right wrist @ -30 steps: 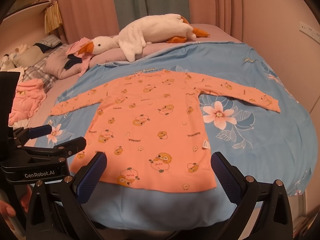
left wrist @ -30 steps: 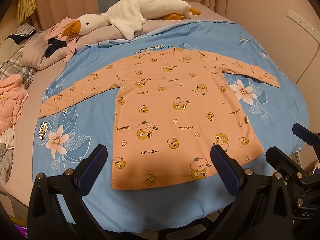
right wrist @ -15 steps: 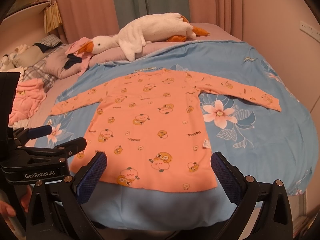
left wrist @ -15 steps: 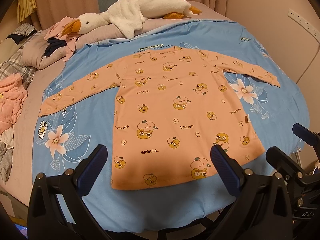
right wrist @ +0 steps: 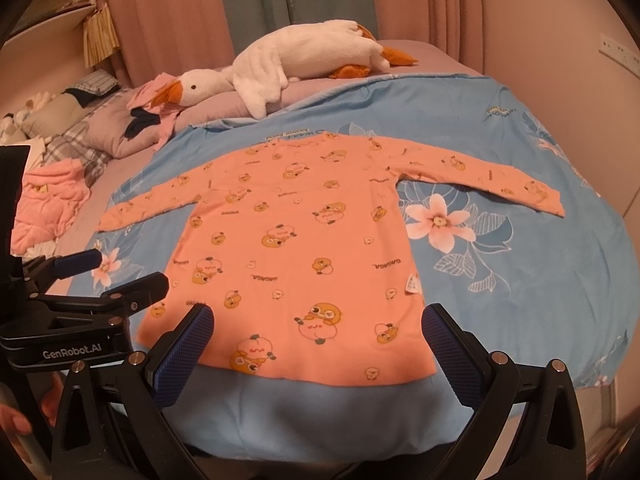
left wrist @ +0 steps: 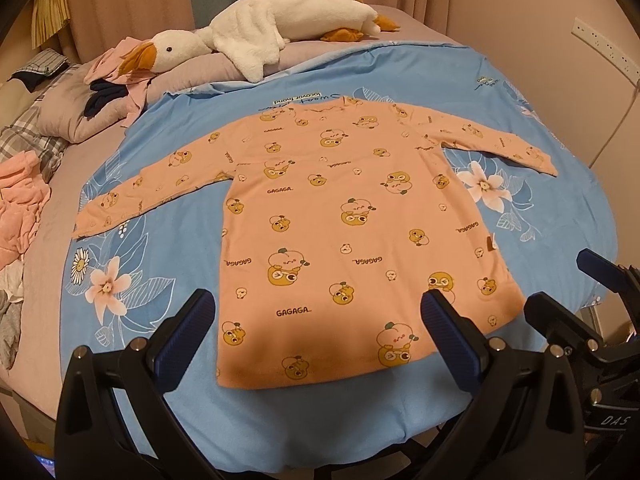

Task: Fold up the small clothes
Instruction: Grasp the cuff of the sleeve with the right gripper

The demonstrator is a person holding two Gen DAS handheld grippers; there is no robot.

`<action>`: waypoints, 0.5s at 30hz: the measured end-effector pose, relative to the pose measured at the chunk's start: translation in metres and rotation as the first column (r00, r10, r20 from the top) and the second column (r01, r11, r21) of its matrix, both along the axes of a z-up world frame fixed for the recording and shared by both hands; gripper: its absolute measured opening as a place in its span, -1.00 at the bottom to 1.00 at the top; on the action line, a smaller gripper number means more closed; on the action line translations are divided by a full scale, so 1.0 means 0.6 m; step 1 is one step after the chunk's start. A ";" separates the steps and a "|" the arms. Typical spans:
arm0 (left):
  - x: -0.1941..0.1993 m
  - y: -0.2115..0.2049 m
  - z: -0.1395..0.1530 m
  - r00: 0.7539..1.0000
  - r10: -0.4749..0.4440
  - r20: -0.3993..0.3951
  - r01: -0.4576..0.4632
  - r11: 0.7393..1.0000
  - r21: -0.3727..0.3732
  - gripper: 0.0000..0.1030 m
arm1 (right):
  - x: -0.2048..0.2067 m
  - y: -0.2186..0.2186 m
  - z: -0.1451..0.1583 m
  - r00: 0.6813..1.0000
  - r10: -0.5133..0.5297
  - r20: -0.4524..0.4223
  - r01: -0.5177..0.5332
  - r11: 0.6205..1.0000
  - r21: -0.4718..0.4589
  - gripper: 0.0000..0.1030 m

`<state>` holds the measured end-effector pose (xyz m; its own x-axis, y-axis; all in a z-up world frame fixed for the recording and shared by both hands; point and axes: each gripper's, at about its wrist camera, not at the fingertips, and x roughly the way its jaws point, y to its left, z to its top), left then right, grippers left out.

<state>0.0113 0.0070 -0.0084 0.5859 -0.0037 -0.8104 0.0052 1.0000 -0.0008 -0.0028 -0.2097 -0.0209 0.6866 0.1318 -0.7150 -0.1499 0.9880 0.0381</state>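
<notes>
A small orange long-sleeved shirt [left wrist: 344, 216] with cartoon prints lies flat on the blue floral blanket [left wrist: 120, 288], both sleeves spread out, hem nearest me. It also shows in the right wrist view [right wrist: 304, 248]. My left gripper [left wrist: 318, 320] is open and empty, hovering just short of the hem. My right gripper [right wrist: 318, 332] is open and empty, also near the hem, to the right of the left one. The right gripper's body shows at the right edge of the left wrist view [left wrist: 592, 320], and the left gripper's body at the left of the right wrist view [right wrist: 80, 300].
A white plush goose [left wrist: 256, 28] lies across the pillows at the head of the bed. A pile of pink clothes [left wrist: 20, 204] sits off the blanket at left. A wall [left wrist: 560, 20] runs along the right side. The blanket's front edge [right wrist: 320, 420] drops off below the hem.
Both views have shifted very slightly; the shirt and both grippers stay as they were.
</notes>
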 end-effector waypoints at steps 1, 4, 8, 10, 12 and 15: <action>0.003 0.001 -0.001 1.000 0.001 -0.001 -0.001 1.000 -0.010 0.99 | 0.002 -0.001 0.001 1.000 0.003 0.002 -0.003 1.000 0.005 1.00; 0.015 0.015 -0.008 1.000 -0.001 -0.012 0.000 0.993 -0.118 0.99 | 0.009 -0.014 0.004 0.999 0.040 0.001 -0.040 0.994 0.099 1.00; 0.036 0.038 -0.025 0.999 -0.029 -0.022 0.019 0.935 -0.355 0.99 | 0.031 -0.056 -0.014 0.998 0.063 -0.029 -0.051 0.948 0.315 1.00; 0.048 0.046 -0.033 1.000 -0.017 -0.008 0.011 0.900 -0.435 0.99 | 0.046 -0.079 -0.025 0.997 0.064 -0.046 -0.040 0.914 0.405 1.00; 0.072 0.047 -0.042 1.000 -0.005 -0.013 -0.002 0.886 -0.464 0.99 | 0.060 -0.109 -0.045 0.997 0.046 -0.066 -0.008 0.870 0.493 1.00; 0.117 0.038 -0.054 0.998 -0.006 -0.055 -0.017 0.913 -0.407 0.99 | 0.083 -0.154 -0.066 0.995 -0.019 -0.100 0.074 0.812 0.578 1.00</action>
